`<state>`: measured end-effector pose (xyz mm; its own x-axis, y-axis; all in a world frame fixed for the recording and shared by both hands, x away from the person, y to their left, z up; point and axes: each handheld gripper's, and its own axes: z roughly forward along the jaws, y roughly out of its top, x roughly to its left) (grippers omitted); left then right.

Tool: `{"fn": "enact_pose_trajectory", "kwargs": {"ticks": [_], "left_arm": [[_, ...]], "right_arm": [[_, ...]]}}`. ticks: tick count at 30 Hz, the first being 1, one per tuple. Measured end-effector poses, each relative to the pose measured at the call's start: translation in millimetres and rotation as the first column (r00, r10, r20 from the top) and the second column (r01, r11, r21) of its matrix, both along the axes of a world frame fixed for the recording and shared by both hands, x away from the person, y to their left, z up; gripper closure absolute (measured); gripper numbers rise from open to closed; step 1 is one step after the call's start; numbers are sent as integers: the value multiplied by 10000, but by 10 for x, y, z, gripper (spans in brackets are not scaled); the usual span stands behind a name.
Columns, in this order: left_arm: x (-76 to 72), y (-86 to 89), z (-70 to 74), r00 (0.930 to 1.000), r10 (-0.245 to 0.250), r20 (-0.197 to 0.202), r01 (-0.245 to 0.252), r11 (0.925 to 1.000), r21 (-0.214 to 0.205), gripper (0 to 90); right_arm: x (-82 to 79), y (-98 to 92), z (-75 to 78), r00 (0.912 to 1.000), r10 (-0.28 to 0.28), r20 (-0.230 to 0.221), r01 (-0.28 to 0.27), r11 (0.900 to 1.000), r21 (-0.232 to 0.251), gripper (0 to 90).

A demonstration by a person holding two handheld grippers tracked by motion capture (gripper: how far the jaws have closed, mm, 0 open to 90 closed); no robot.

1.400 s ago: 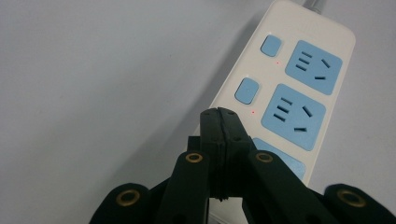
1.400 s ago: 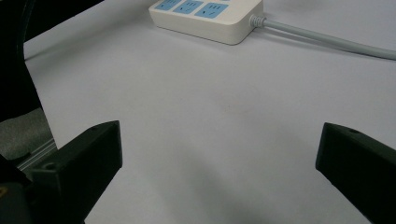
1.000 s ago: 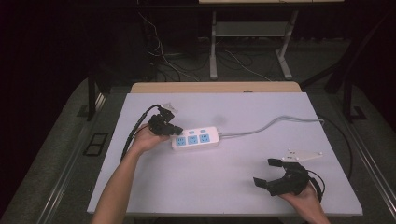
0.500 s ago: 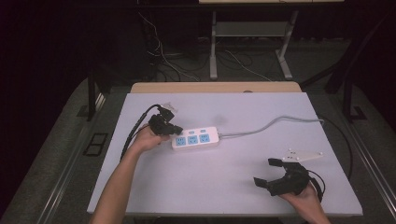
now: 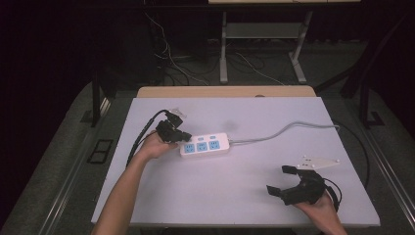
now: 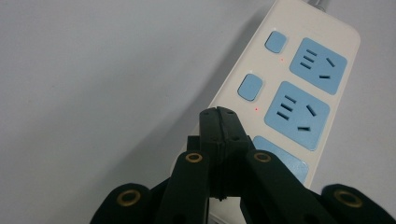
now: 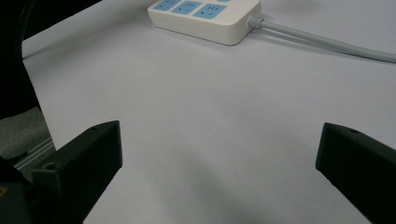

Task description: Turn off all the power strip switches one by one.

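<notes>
A white power strip (image 5: 205,145) with three blue sockets lies on the white table (image 5: 235,191), a little left of centre. My left gripper (image 5: 182,136) is at its left end. In the left gripper view the jaws are pressed together, and my left gripper (image 6: 218,116) has its tip on the power strip (image 6: 299,84), just below two blue switch buttons with small red lights beside them. What lies under the tip is hidden. My right gripper (image 5: 280,179) rests near the table's front right, open and holding nothing. In the right gripper view, my right gripper (image 7: 219,140) points toward the distant power strip (image 7: 210,16).
The strip's grey cable (image 5: 284,129) runs right across the table and over its right edge. The same cable (image 7: 327,44) crosses the top of the right gripper view. A wooden ledge (image 5: 225,91) borders the far side. Loose cables lie on the dark floor behind.
</notes>
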<state>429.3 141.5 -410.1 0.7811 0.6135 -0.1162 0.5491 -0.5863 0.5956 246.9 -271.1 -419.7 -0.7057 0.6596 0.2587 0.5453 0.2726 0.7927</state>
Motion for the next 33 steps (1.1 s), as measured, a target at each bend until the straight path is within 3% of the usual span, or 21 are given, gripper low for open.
{"fn": "enact_pose_trajectory", "kwargs": {"ticks": [15,19,21,23,33], "left_arm": [[-31,-39,15,9998,1,223,-8,9996,293,895],[-28,-28,13,9998,33,177,-37,9998,213,895],[-27,-9,39,9996,161,231,-158,9998,-107,894],[-21,4,38,9996,197,226,-198,9998,27,894],[-18,36,176,9988,159,453,-144,9993,-336,893]], "right_arm": [[-3,-12,5,10000,-31,42,31,10000,32,4],[-5,-11,8,10000,-32,59,32,10000,33,4],[-4,-11,10,10000,-38,67,37,10000,47,4],[-1,-14,12,10000,-50,77,50,10000,57,4],[2,-23,14,10000,-78,47,77,9999,87,4]]}}
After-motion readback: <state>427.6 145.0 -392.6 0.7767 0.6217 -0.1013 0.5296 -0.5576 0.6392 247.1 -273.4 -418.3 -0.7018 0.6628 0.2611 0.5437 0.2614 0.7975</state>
